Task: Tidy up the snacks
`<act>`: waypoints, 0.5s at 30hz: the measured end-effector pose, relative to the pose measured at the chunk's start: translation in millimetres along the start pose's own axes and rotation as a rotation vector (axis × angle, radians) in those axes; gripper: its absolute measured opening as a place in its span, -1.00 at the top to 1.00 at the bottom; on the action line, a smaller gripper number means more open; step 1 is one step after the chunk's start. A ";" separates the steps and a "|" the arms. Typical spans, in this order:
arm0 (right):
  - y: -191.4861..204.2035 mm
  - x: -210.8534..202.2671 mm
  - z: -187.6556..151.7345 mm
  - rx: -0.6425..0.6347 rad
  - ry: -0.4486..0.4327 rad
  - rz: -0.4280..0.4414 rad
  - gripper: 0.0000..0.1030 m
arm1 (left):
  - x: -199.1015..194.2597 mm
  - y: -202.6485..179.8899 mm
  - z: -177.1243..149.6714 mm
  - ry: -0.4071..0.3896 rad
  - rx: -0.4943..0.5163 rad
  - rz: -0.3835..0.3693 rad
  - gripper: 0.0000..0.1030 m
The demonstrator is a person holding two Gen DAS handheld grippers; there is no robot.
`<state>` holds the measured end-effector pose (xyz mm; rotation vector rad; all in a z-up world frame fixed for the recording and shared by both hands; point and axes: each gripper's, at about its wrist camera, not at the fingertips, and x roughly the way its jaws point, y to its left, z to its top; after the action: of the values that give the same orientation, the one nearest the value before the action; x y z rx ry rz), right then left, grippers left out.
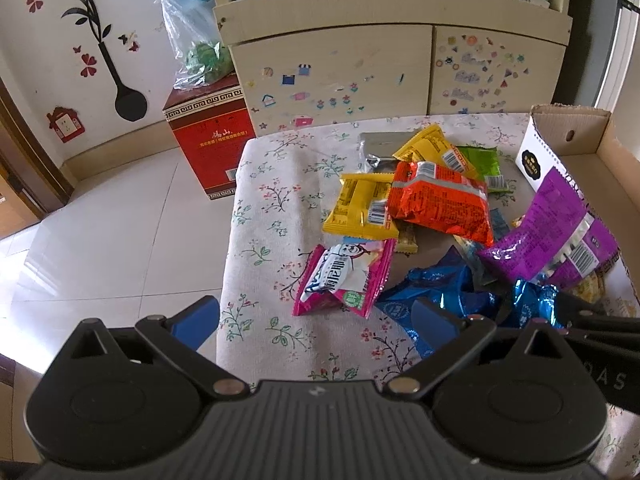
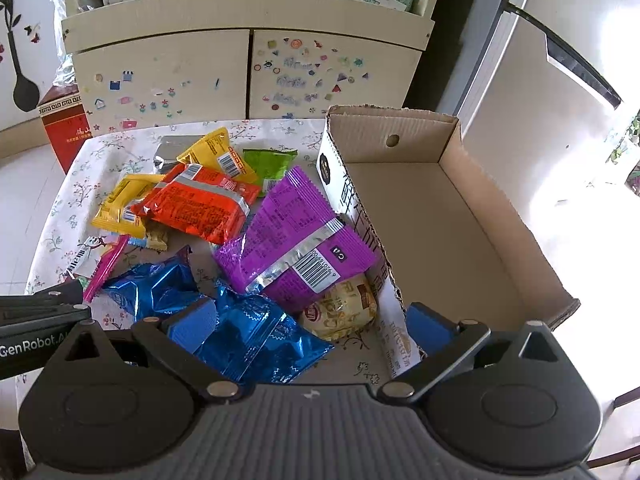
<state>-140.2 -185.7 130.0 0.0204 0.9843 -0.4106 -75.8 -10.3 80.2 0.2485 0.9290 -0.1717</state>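
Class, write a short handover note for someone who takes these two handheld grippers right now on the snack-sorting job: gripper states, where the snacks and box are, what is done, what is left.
Left gripper: open, empty, hovering over the table's near left, by the pink packet.
Right gripper: open, empty, above the blue packets beside the box wall.
Snacks: all loose in a pile on the floral tablecloth: the purple bag, orange bag, yellow packets, green packet and a silver one at the back.
Cardboard box: right of the pile, nothing in it.
Done: nothing boxed yet.
Left: probably move every packet into the box.
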 end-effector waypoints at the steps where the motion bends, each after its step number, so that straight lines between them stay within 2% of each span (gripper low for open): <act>1: -0.1 0.3 -0.1 -0.001 0.001 0.000 -1.00 | 0.1 0.1 0.0 0.001 0.000 0.000 -0.97; 15: 1.9 2.6 -0.9 -0.005 0.009 -0.001 -1.00 | 0.9 1.2 -1.0 0.006 -0.001 0.010 -0.96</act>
<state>-139.0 -184.7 127.0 0.0175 0.9940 -0.4098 -75.8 -8.9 79.2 0.2524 0.9337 -0.1612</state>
